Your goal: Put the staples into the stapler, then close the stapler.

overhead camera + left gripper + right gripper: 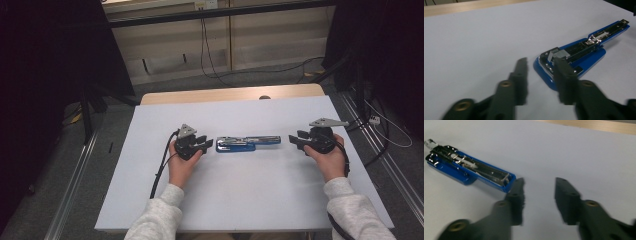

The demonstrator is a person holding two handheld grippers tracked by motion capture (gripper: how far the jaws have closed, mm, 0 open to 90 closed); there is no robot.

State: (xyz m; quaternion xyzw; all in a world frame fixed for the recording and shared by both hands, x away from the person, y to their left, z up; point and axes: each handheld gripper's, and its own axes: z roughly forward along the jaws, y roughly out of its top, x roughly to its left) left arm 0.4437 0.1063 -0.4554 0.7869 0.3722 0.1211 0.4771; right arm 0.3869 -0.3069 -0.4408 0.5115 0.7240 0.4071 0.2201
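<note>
Centrally, blue stapler [247, 143] lies flat between left gripper [206, 143] and right gripper [294, 140], both released

A rectangular table [150, 175] with a pale, matte white top, seen from above and in front. A strip of light wood [200, 95] shows along its far edge. One object lies directly on the surface, near the middle: a blue stapler [247, 143] folded out flat, its long axis running left to right. The wider blue base is at the left end, and a narrow arm with shiny metal parts stretches to the right. Grey floor [50, 200] surrounds the table.
</note>
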